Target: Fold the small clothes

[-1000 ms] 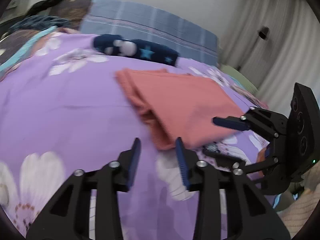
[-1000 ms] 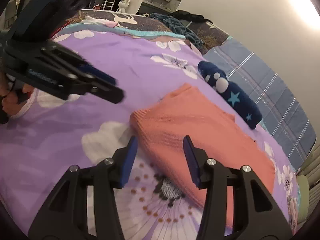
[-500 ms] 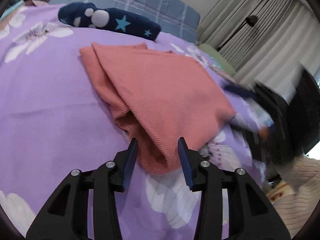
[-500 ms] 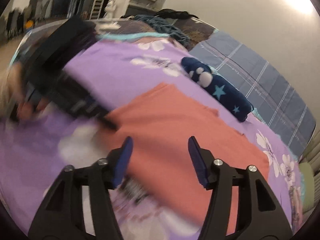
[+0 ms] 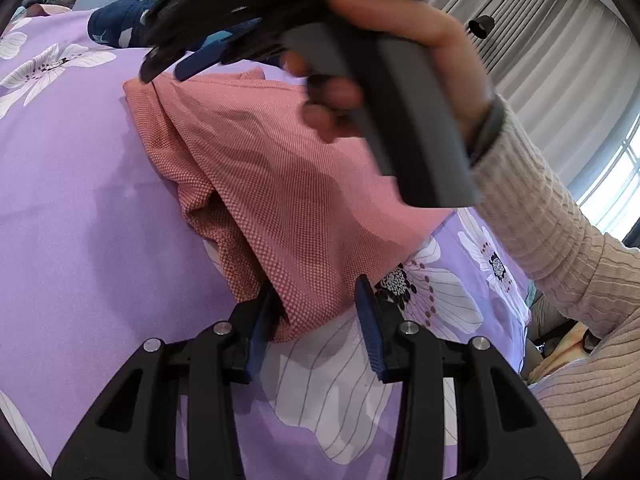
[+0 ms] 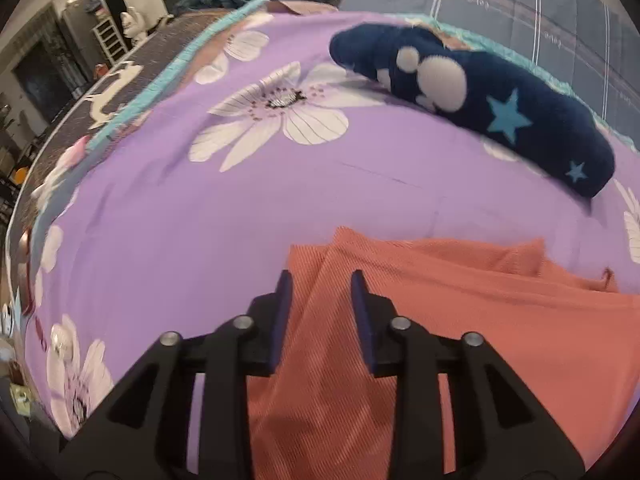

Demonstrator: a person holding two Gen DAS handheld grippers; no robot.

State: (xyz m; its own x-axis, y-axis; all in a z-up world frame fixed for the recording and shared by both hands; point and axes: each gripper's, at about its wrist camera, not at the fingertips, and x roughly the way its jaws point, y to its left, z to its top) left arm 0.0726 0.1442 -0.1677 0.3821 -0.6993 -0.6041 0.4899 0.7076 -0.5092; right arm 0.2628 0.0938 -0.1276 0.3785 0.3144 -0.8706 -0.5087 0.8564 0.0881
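Observation:
A salmon-pink knitted garment [image 5: 280,184] lies partly folded on the purple flowered bedspread [image 5: 72,208]. My left gripper [image 5: 316,316] is low at the garment's near corner, which lies between its fingers. The left pad touches the cloth and the right pad stands a little off it. A person's hand [image 5: 404,44] holds my right gripper [image 5: 166,72] over the garment's far left corner. In the right wrist view that gripper [image 6: 320,292] straddles a fold of the garment [image 6: 480,340]. Its jaws are closing and the pads do not press the cloth.
A navy plush with white spots and blue stars [image 6: 480,100] lies just beyond the garment, in front of a blue-grey checked cover [image 6: 520,4]. A ribbed beige sleeve [image 5: 560,248] crosses the right side. Curtains [image 5: 540,60] hang behind; the bed's edge [image 6: 132,108] runs at the left.
My right gripper has swung from the garment's near side across to its far left corner, with narrower jaws. My left gripper has dipped and come up to the near corner.

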